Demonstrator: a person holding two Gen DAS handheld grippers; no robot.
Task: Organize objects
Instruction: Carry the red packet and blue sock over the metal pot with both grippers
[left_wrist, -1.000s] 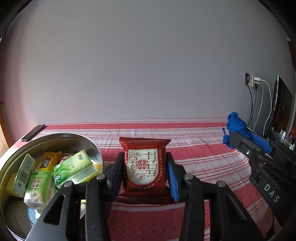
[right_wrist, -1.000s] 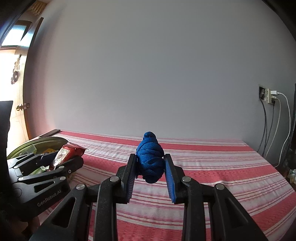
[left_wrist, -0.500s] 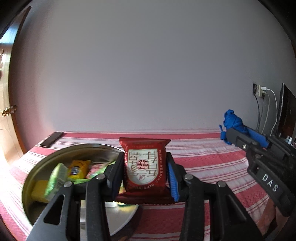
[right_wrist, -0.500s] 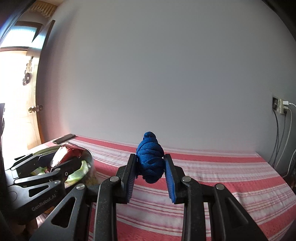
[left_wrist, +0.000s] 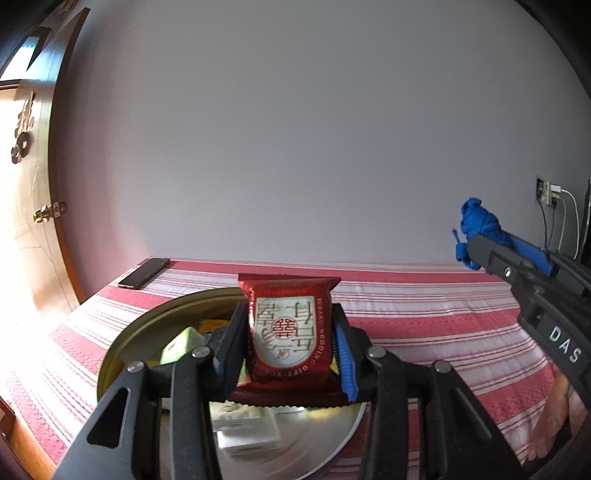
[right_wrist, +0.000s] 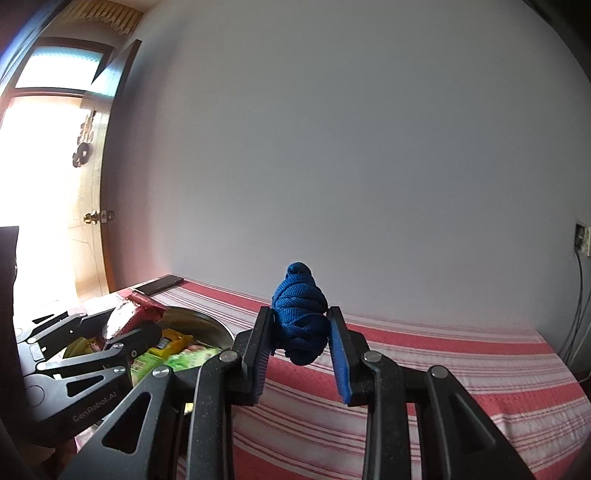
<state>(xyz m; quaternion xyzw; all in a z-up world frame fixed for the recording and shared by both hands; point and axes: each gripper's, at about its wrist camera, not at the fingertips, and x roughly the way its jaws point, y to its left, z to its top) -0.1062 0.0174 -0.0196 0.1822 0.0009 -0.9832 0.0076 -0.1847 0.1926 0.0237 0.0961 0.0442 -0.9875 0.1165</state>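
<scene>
Red snack packet (left_wrist: 290, 332), being clamped by left gripper (left_wrist: 291, 343), is now being held over the metal bowl (left_wrist: 122, 343); blue rope bundle (right_wrist: 301, 325) is being kept pinched in right gripper (right_wrist: 301, 350).

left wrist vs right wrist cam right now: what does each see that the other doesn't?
Only the left wrist view: the printed front of the red snack packet in the left hand-held gripper, and the wall charger. Only the right wrist view: the blue rope bundle head-on between the right hand-held gripper fingers, and the yellow packet. Both: metal bowl, phone, striped cloth.
</scene>
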